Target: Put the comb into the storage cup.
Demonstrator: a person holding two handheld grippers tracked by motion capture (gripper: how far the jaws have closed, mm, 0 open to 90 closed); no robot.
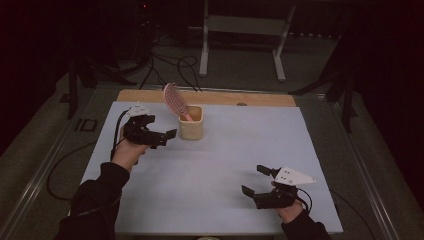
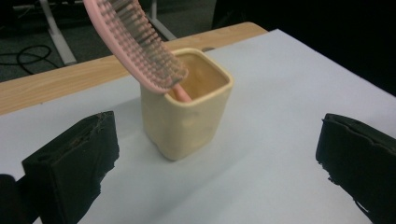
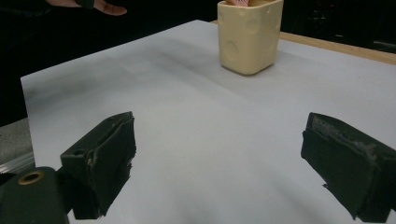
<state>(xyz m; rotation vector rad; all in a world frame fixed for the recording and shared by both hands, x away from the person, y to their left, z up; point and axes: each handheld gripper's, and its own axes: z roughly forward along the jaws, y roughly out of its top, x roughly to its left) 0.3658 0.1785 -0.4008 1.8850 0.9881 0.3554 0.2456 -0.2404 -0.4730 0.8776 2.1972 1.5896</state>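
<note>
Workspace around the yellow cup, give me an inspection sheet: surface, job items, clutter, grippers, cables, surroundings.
Surface: white sheet over a wooden table; wood shows along the far edge.
Job's things: cream square cup upright near the far edge; pink hairbrush stands in it handle down, head leaning out to the left.
Clutter: nothing seen on the sheet.
Grippers: left hand-held gripper open, just left of the cup, holding nothing; right hand-held gripper open, near the front right, holding nothing.
Cables: black cables on the floor beyond the table; one cable trails from each gripper.
Surroundings: dark room, white frame legs behind.
</note>
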